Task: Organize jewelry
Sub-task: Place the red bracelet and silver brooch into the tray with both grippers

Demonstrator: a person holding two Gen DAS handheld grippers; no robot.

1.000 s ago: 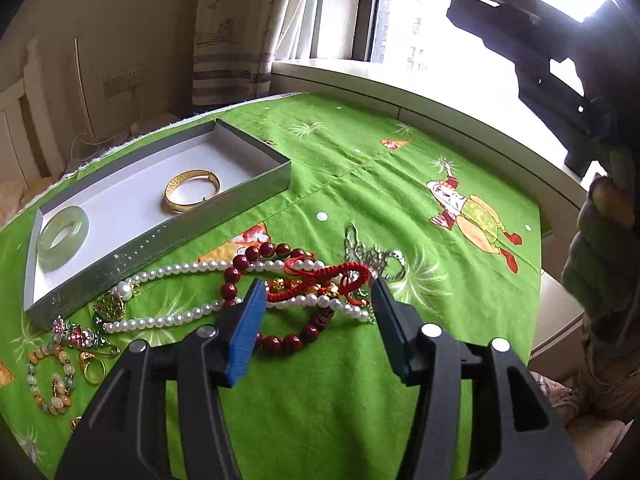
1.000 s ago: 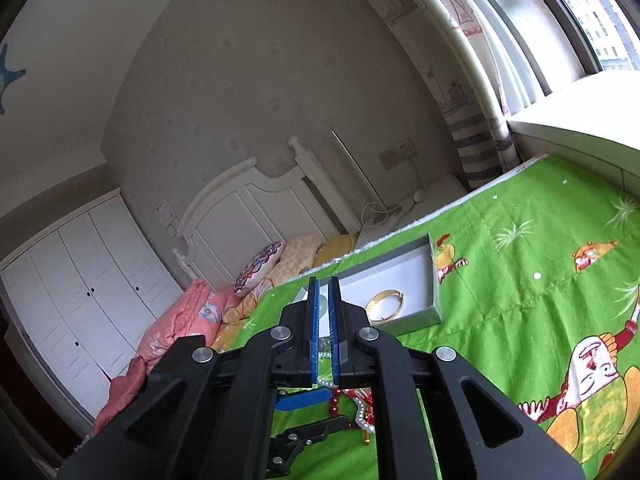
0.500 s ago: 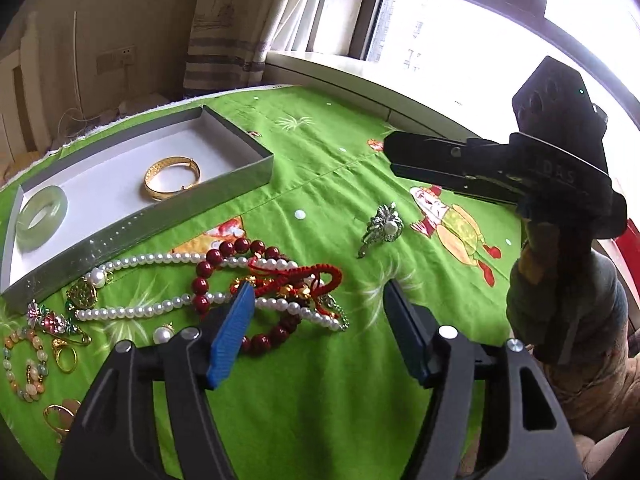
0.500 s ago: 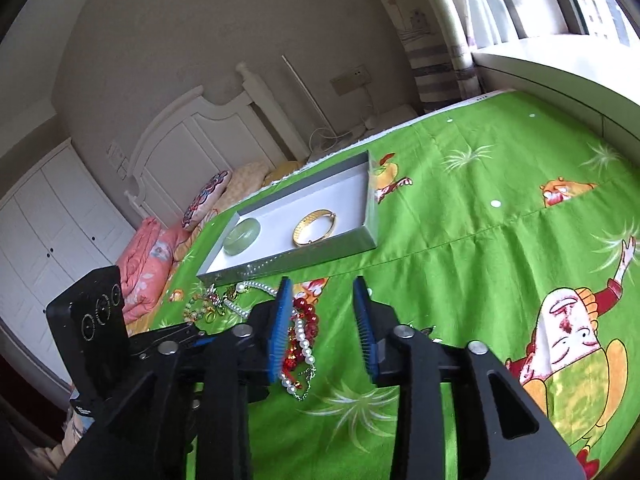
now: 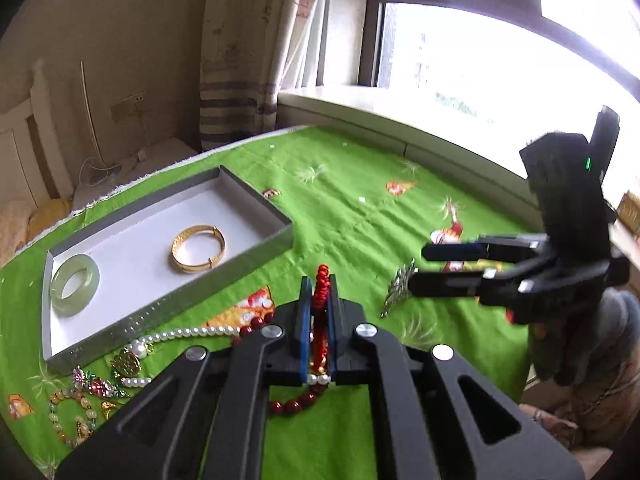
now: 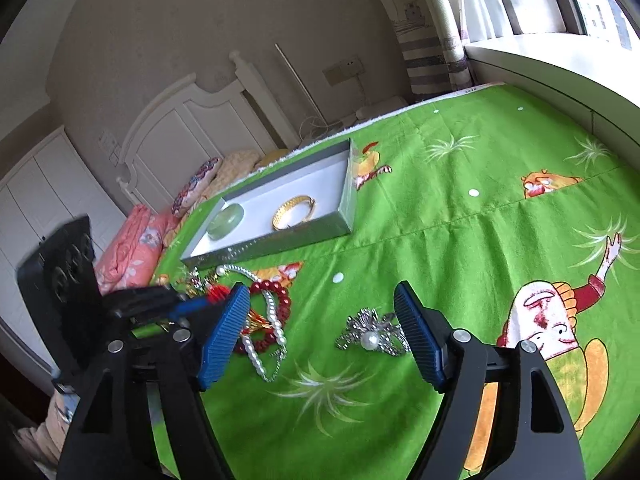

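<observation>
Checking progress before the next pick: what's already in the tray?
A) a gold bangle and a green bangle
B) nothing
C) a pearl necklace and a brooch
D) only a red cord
A: the gold bangle and green bangle lie inside the tray.

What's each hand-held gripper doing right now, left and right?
Left hand-held gripper: shut on the red cord bracelet.
Right hand-held gripper: jaws opening, holding nothing; the silver brooch lies on the cloth between them.

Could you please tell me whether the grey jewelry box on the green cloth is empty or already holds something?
Not empty. The grey jewelry box holds a gold bangle and a jade bangle, lying apart on its white floor.
</observation>
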